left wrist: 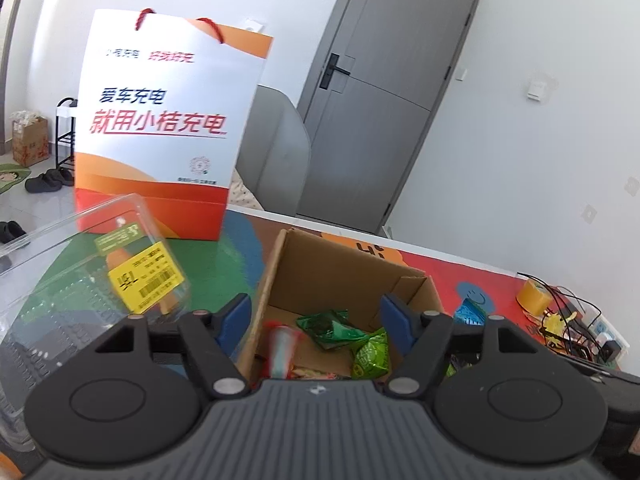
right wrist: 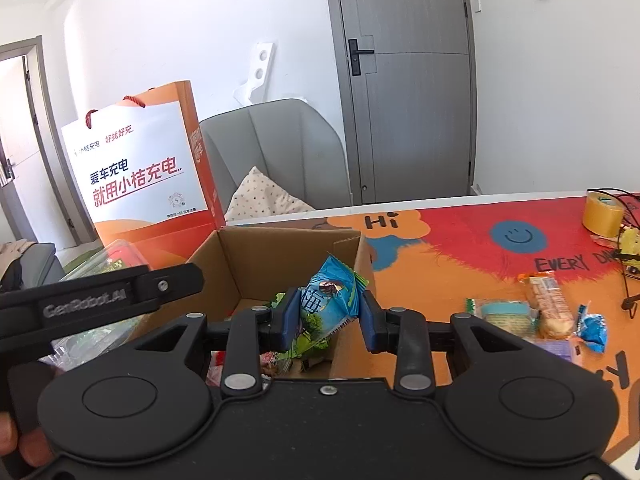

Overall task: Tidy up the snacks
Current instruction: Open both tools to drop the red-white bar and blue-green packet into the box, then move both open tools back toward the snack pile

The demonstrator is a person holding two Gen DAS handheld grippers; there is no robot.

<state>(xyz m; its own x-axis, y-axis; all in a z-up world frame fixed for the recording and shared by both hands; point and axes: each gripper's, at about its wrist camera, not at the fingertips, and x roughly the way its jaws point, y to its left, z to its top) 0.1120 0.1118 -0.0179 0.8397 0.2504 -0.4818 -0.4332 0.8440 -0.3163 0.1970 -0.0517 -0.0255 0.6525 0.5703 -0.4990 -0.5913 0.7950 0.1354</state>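
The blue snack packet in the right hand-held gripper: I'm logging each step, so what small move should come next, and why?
Probably open the right hand-held gripper and let go. Its pads pinch the blue snack packet, which hangs over the open cardboard box, where green packets already lie. The left hand-held gripper stands open and empty above the box, so nothing seems to block the drop.

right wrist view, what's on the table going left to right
clear plastic box → orange paper bag → cardboard box → blue snack packet held in the right gripper → loose snack packets → yellow tape roll
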